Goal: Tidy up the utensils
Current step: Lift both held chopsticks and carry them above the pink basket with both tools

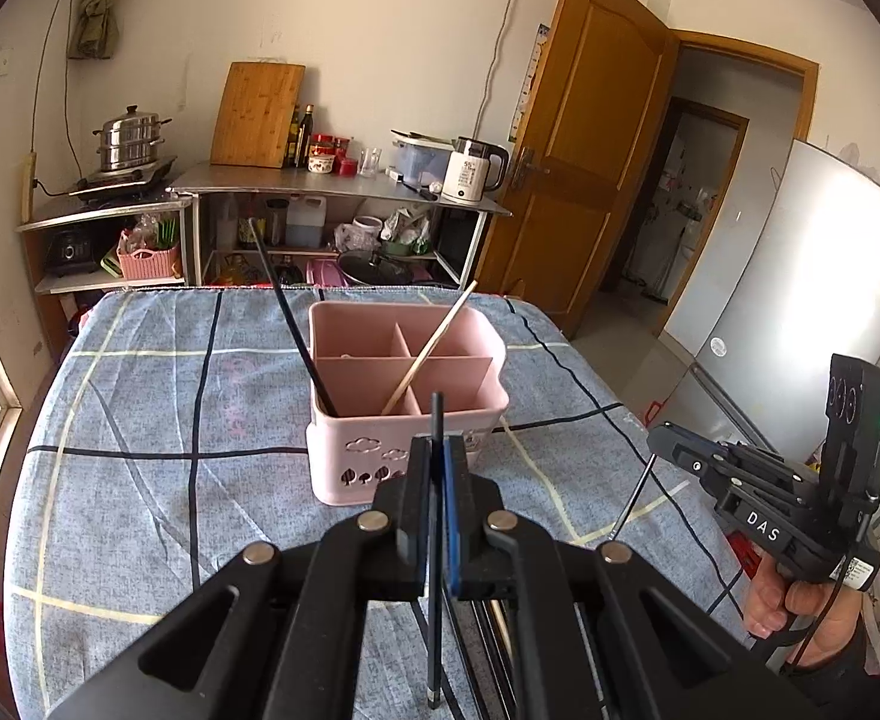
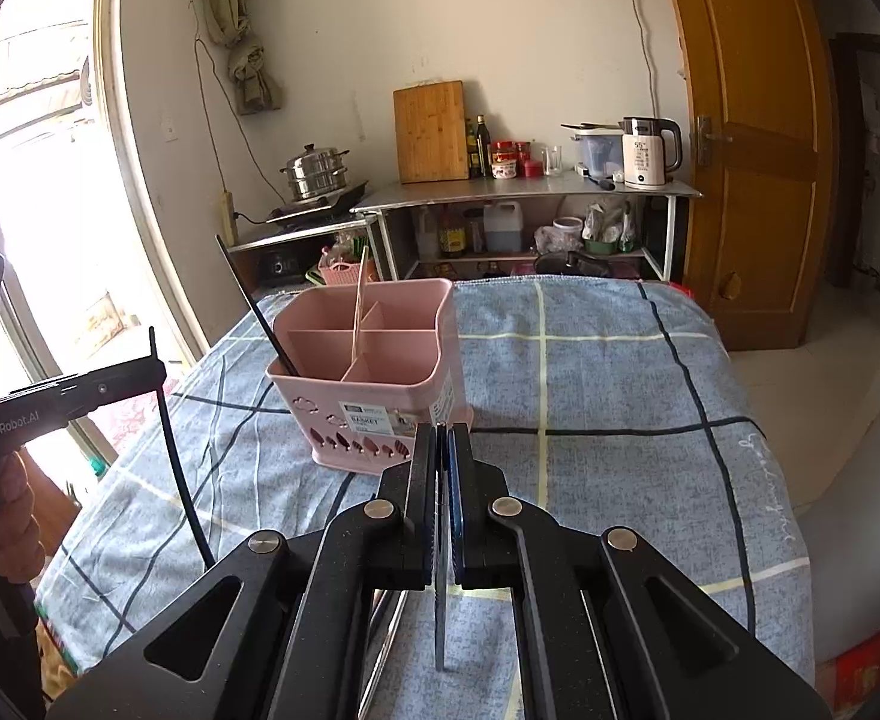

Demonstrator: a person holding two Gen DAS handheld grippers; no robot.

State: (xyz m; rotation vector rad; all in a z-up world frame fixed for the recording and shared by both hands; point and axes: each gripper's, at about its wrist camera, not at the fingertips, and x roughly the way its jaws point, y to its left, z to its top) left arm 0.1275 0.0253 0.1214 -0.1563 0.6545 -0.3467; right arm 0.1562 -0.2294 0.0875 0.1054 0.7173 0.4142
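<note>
A pink divided utensil basket (image 1: 407, 414) stands on the checked tablecloth; it also shows in the right wrist view (image 2: 374, 396). A black chopstick (image 1: 293, 315) and a wooden chopstick (image 1: 434, 345) lean in its near compartments. My left gripper (image 1: 437, 450) is shut on a black chopstick (image 1: 435, 600), held upright just before the basket. The same gripper appears at left in the right wrist view (image 2: 155, 375). My right gripper (image 2: 441, 450) is shut on a thin grey utensil (image 2: 441, 618). It shows at right in the left wrist view (image 1: 655, 441), its thin utensil (image 1: 631, 501) hanging down.
More utensils lie on the cloth under my grippers (image 2: 389, 636). The blue checked table (image 1: 140, 420) has its far edge behind the basket. Beyond stand metal shelves (image 1: 344, 186) with a kettle and jars, a wooden door (image 1: 583, 138) and a fridge (image 1: 799, 300).
</note>
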